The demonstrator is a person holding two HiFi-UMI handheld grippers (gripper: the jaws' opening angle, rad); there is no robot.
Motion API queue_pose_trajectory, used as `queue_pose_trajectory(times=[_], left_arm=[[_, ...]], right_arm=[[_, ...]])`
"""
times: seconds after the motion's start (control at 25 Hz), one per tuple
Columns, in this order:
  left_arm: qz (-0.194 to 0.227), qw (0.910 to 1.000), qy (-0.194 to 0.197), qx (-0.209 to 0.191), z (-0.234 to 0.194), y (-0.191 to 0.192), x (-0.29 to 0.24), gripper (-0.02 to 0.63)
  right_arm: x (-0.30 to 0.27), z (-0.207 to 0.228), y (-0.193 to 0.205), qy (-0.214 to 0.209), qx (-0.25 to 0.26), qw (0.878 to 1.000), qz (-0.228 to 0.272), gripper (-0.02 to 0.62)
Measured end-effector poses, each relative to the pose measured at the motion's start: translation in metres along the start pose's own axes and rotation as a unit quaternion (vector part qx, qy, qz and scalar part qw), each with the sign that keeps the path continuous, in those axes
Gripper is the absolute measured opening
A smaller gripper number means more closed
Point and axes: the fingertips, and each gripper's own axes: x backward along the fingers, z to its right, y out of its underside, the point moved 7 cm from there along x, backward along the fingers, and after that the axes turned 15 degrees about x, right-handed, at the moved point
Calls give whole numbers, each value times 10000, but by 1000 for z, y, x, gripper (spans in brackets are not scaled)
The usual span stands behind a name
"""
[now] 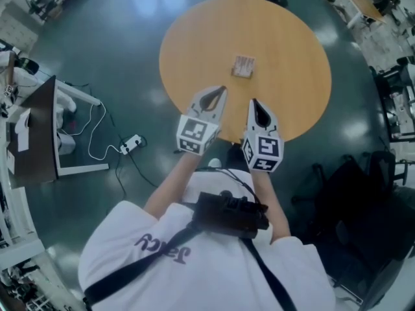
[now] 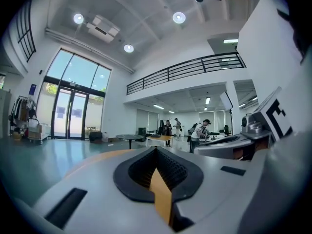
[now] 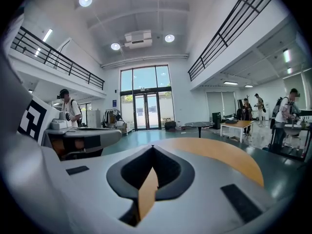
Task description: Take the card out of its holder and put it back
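Wooden round table (image 1: 285, 44): small pale card holder (image 1: 243, 66) lies ahead, between your closed, empty left gripper (image 1: 222, 91) and right gripper (image 1: 253, 102).

The hall was tall and white-walled, with a glossy dark green floor (image 1: 97, 70). A glazed entrance (image 3: 145, 104) rose at the far end under round ceiling lamps (image 2: 178, 17). A black-railed mezzanine (image 2: 185, 68) ran along the sides. A round wooden bench (image 1: 292, 57) stood mid-floor, and a white power strip (image 1: 131, 144) lay near it.
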Motion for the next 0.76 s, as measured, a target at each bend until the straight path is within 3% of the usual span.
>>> queue_pose_trajectory(times=[0.28, 0.76], left_arm=[[-67, 9998, -99, -129, 4, 6, 13, 15], [116, 9998, 111, -80, 15, 3, 5, 15]], right_arm=[[13, -4, -4, 200, 85, 9997, 82, 17], [27, 5, 1, 378, 143, 9992, -55, 17]])
